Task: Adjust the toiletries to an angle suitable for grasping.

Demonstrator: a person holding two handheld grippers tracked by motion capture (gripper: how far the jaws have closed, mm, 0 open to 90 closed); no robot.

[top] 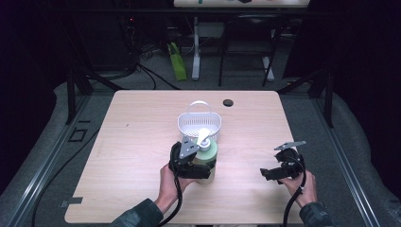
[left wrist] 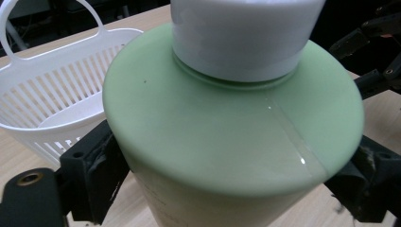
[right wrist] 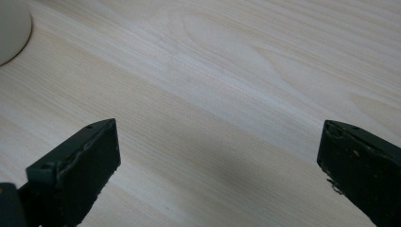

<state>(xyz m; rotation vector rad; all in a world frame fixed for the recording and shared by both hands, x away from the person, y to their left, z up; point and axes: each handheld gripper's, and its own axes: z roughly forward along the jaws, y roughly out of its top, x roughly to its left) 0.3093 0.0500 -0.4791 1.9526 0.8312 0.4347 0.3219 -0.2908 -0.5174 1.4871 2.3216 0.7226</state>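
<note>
A person's left gripper (top: 193, 163) is clamped on the body of a green pump bottle (left wrist: 231, 127) standing just in front of a white slatted basket (top: 199, 124) at mid-table, while the right gripper (top: 280, 170), jaws wide apart and empty, hovers over bare wood to the right. The smooth, rounded bottle could slip or tip in the grasp, and its pump head could catch the basket rim. The table (top: 137, 137) offers open room on both sides.
</note>
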